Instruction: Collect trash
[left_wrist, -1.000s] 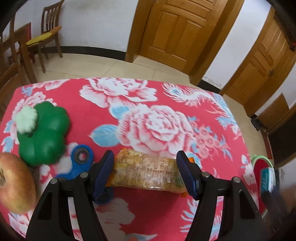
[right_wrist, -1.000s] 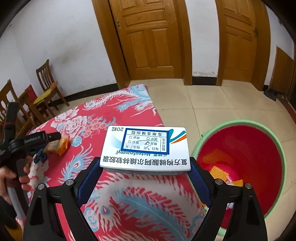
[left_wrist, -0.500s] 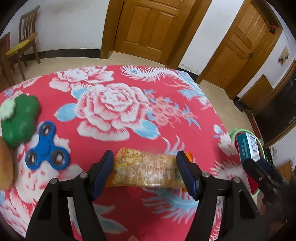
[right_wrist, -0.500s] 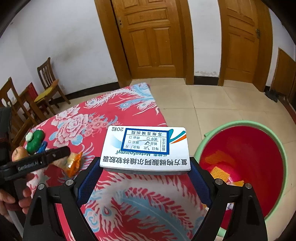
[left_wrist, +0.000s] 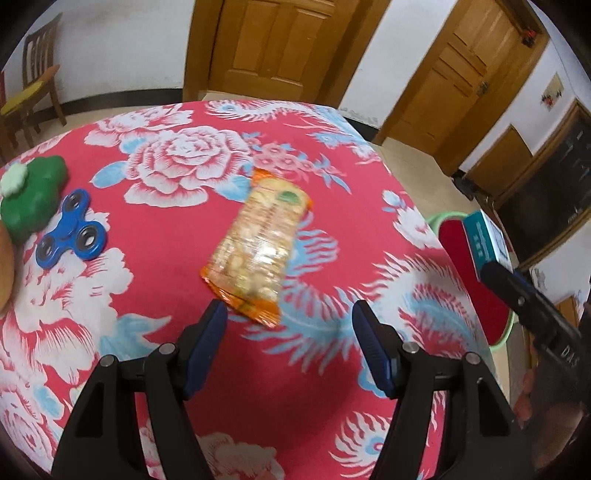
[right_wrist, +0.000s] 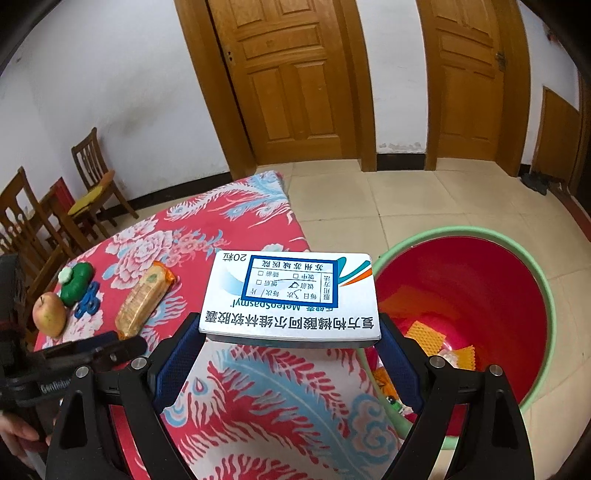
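Observation:
An orange snack packet (left_wrist: 258, 238) lies on the red floral tablecloth (left_wrist: 177, 258), just ahead of my open, empty left gripper (left_wrist: 290, 315); it also shows in the right wrist view (right_wrist: 144, 297). My right gripper (right_wrist: 290, 334) is shut on a white and blue medicine box (right_wrist: 291, 295), held above the table's right edge beside the red bin with a green rim (right_wrist: 461, 295). The box (left_wrist: 485, 240) and bin (left_wrist: 461, 251) show at the right of the left wrist view. Several scraps lie inside the bin.
A blue fidget spinner (left_wrist: 72, 232), a green pepper toy (left_wrist: 31, 194) and an apple (right_wrist: 50, 314) sit at the table's left. Wooden chairs (right_wrist: 92, 181) stand far left, wooden doors (right_wrist: 291, 74) behind. Tiled floor surrounds the bin.
My left gripper carried the snack packet rightward, then let it go; the packet now lies lengthwise on the cloth ahead of the open jaws. The right gripper still holds the box near the bin.

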